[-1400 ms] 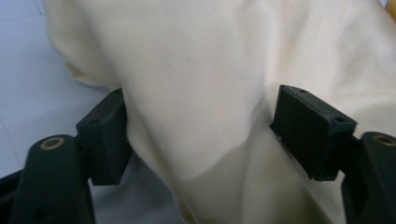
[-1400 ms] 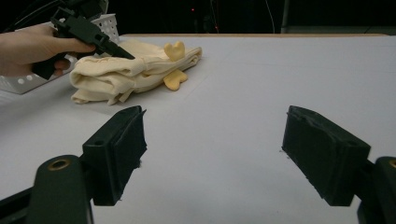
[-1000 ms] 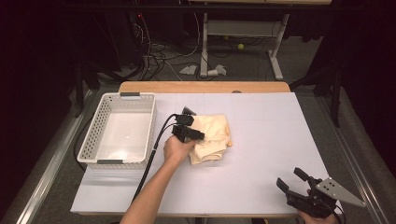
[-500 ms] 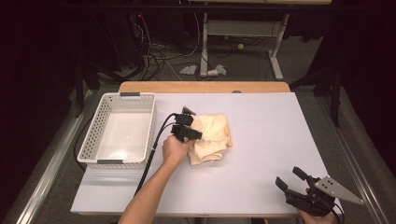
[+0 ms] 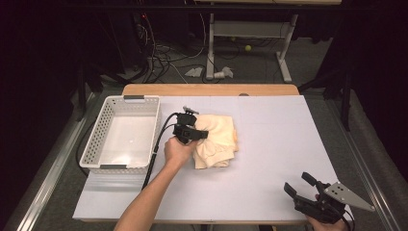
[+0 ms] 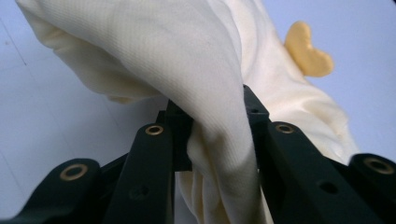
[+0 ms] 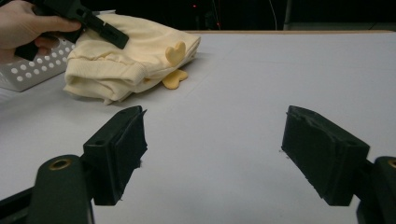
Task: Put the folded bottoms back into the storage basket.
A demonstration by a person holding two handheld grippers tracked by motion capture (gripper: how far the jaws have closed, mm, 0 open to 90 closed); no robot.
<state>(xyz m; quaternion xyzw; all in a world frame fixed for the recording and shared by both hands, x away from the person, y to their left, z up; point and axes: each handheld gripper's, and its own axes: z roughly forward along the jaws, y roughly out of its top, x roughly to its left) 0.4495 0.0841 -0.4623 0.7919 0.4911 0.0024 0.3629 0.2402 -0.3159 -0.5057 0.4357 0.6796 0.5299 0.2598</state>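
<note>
A folded cream-yellow cloth (image 5: 217, 141) lies near the middle of the white table. My left gripper (image 5: 201, 134) is at its left edge, and its jaws have just closed onto a fold. In the left gripper view the cloth (image 6: 187, 60) bunches up between the two black jaws, pinched tight. From the right gripper view the cloth (image 7: 126, 56) lies at the far left, with the left gripper (image 7: 116, 37) on top of it. My right gripper (image 5: 297, 184) rests at the table's near right corner. Its jaws (image 7: 212, 154) stand wide open with nothing between them.
A white perforated basket (image 5: 98, 139) stands at the left of the table, next to the cloth, and looks empty. A wooden board edge (image 5: 211, 90) runs along the table's far side. Cables and a table frame lie on the dark floor behind.
The left gripper has closed on the cloth's left edge and lifted slightly, pulling a fold upward. The right gripper has stayed where it was.
</note>
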